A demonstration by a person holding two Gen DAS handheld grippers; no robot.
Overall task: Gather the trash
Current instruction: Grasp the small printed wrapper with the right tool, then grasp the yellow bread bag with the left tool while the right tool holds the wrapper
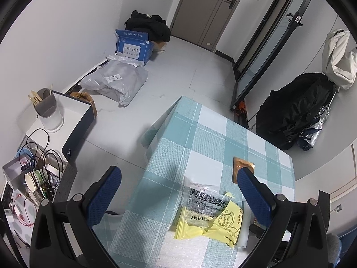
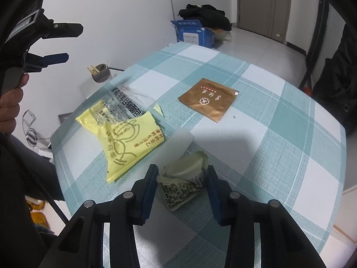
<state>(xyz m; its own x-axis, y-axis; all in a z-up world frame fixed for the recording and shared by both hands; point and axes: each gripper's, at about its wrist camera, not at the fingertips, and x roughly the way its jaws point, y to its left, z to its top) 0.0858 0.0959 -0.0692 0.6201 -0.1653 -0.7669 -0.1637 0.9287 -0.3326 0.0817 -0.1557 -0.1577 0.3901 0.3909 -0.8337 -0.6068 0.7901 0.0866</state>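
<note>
A checked teal-and-white tablecloth (image 2: 279, 145) covers the table. My right gripper (image 2: 181, 179) sits low over it, its blue pads touching both sides of a crumpled printed paper wrapper (image 2: 183, 178). To its left lies a yellow wrapper (image 2: 125, 138) with a clear printed plastic bag (image 2: 120, 107) on top. A brown-gold sachet (image 2: 207, 99) lies flat farther back. My left gripper (image 1: 178, 172) hangs open above the table's left edge, nothing between its fingers, with the yellow wrapper (image 1: 225, 223), the clear bag (image 1: 200, 201) and the sachet (image 1: 243, 167) below. It also shows at the upper left as the left gripper (image 2: 74, 43).
On the floor by the wall stand a blue carton (image 1: 133, 47), a grey mailing bag (image 1: 116, 80) and black bags. A side table holds a cup of chopsticks (image 1: 48, 109), cables and a paper cup. A black backpack (image 1: 294, 116) leans right of the table. A translucent white strip (image 2: 180, 138) lies beside the yellow wrapper.
</note>
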